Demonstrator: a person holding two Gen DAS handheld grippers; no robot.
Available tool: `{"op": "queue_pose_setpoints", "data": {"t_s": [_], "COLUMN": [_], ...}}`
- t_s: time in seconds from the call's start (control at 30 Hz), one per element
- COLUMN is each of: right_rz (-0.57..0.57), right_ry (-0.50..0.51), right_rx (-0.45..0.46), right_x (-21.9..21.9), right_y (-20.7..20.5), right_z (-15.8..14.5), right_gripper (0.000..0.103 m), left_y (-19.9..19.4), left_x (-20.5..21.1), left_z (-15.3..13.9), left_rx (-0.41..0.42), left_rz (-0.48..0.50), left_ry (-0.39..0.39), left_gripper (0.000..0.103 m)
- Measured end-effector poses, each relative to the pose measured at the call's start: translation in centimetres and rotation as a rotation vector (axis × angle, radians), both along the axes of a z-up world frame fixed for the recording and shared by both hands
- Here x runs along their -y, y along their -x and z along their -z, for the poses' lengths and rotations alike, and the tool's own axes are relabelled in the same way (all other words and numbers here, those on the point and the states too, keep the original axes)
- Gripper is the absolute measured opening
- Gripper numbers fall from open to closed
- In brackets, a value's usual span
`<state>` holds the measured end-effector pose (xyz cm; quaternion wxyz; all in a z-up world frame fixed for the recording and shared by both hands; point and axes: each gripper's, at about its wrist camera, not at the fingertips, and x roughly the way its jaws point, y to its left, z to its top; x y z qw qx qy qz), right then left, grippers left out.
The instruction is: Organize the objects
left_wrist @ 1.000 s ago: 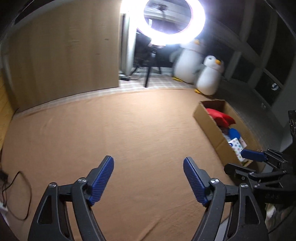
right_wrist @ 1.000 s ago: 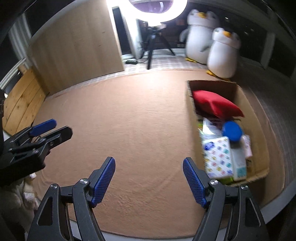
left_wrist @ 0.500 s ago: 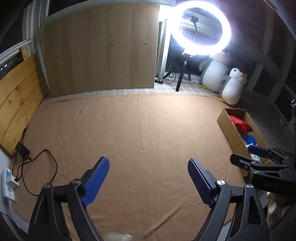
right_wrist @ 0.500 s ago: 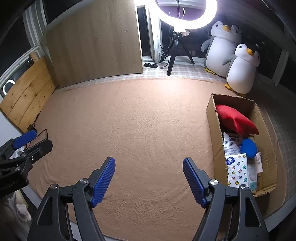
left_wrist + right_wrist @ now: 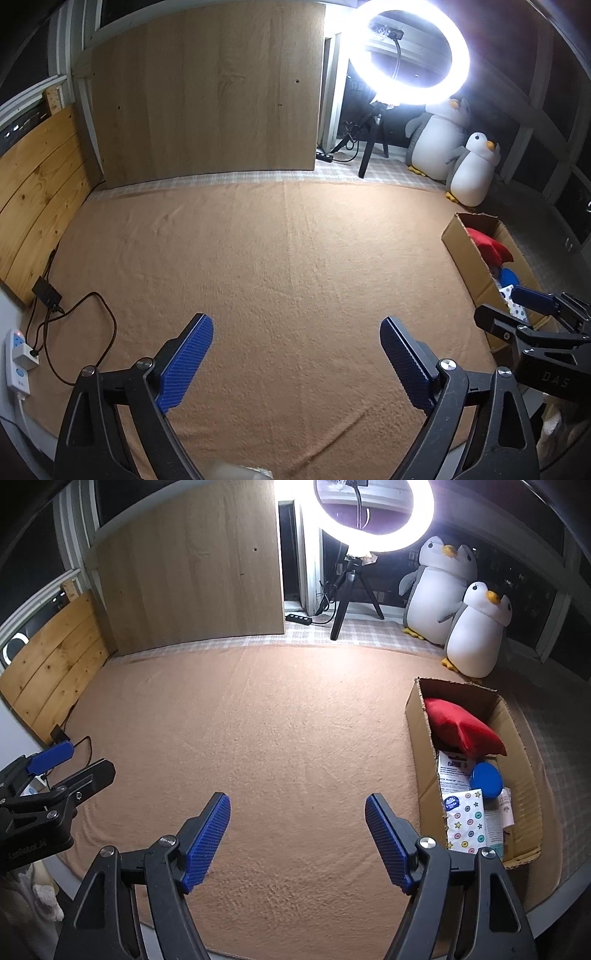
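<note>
1. Both tongs are pulling back and up from where they were a second ago: the cardboard box (image 5: 476,771), which was filling much of the right tongs' view then, is now sitting smaller and off to the right of the right tongs (image 5: 297,836), well ahead of its right finger

2. The left tongs (image 5: 297,360) are hanging with fingers spread wide and nothing between them; the right tongs are likewise spread and carrying nothing, as they were in both earlier views

3. Inside the box, to the right of the right tongs, a red cushion (image 5: 460,729) is lying at the far end, with a blue round lid (image 5: 487,780) and a dotted packet (image 5: 465,821) nearer; from the left tongs the box (image 5: 469,254) is showing far right, partly behind the other tongs

4. The brown blanket (image 5: 295,731) ahead of and beneath both tongs is showing no loose item in either view

5. My reading: with everything visible already in the box and both tongs retreating unloaded, the organizing is looking finished or nearly so, though items outside these views cannot be ruled out

6. A pale blurred object (image 5: 240,472) is sitting just below the left tongs; what it is cannot be told
</note>
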<state>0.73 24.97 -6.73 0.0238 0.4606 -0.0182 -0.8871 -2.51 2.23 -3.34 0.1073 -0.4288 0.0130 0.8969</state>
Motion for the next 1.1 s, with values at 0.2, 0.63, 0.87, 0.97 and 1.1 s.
{"op": "queue_pose_setpoints", "data": {"t_s": [0.2,0.63,0.87,0.97,1.1], "right_rz": [-0.003,0.006,0.016,0.014,0.011], "right_ry": [-0.001,0.0,0.0,0.002,0.004], "right_rx": [0.01,0.018,0.023,0.026,0.03], "right_x": [0.2,0.1,-0.1,0.0,0.1], "right_y": [0.5,0.9,0.9,1.0,1.0], "right_z": [0.3,0.8,0.9,1.0,1.2], "right_gripper": [0.072,0.072,0.072,0.072,0.072], "left_y": [0.5,1.3,1.3,1.3,1.2], "left_x": [0.0,-0.2,-0.5,-0.5,-0.4], "left_z": [0.5,1.1,1.3,1.3,1.5], "left_rx": [0.015,0.032,0.036,0.037,0.042], "left_rz": [-0.005,-0.008,-0.002,-0.002,-0.004], "left_ry": [-0.002,-0.003,0.0,0.002,0.003], "left_gripper": [0.094,0.094,0.094,0.094,0.095]}}
